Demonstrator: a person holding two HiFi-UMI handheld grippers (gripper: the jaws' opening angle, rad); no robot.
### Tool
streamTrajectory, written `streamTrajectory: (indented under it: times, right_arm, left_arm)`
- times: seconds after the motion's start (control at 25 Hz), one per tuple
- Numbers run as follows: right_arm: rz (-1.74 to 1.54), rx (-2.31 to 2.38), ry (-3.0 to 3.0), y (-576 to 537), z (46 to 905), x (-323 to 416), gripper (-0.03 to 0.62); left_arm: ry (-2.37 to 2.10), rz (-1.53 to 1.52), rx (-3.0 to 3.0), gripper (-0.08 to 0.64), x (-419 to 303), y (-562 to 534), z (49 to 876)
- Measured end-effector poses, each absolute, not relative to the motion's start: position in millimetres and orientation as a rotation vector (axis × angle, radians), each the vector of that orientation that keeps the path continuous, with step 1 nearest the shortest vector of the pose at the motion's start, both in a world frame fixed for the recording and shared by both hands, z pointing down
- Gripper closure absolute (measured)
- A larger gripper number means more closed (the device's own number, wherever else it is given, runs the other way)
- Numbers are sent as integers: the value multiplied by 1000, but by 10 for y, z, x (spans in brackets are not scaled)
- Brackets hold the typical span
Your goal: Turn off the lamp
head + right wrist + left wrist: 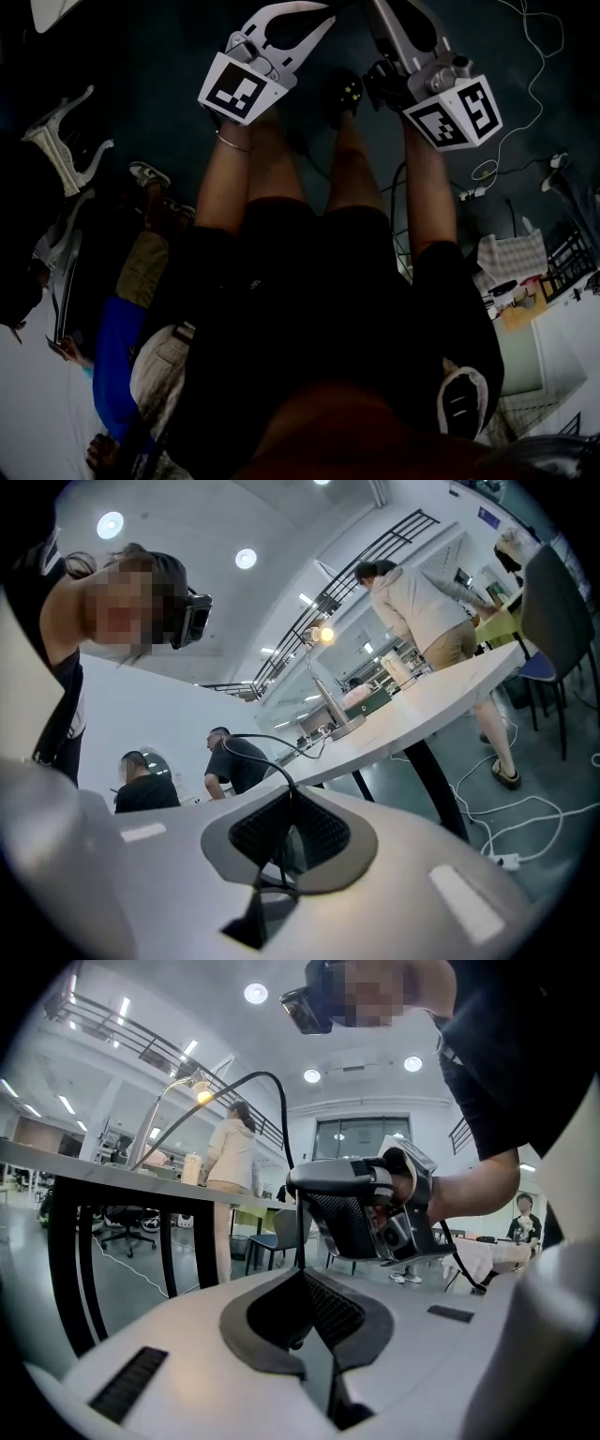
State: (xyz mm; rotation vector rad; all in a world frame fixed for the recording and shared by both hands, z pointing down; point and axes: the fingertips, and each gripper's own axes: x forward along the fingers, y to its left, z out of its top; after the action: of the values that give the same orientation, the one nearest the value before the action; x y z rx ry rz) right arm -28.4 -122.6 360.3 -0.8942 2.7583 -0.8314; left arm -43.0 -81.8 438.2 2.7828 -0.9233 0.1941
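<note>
Fingers [333, 1312] of left gripper [300, 1274] — black mesh pads, pressed together.

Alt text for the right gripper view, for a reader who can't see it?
The right gripper is shut on a thin black cable that arcs up and left. Beyond it a lit lamp stands on a long white table, with a person in a beige top beside it.

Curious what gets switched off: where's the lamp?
Right gripper view, upper centre: the lamp stands lit on the white table, left of the person in beige.
</note>
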Motion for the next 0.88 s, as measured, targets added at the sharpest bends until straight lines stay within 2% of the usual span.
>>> streamTrajectory:
  times: [0.4,0.88]
  right_arm:
    - [-725,-962,2747,-1292,3539,-121,560]
    - [-698,-858,3009,-1029,4097,-250,548]
  left_arm:
    - [-892,133,2797,548,-413,-802,4214]
    - [-926,77,2787,548,-577,-808,3972]
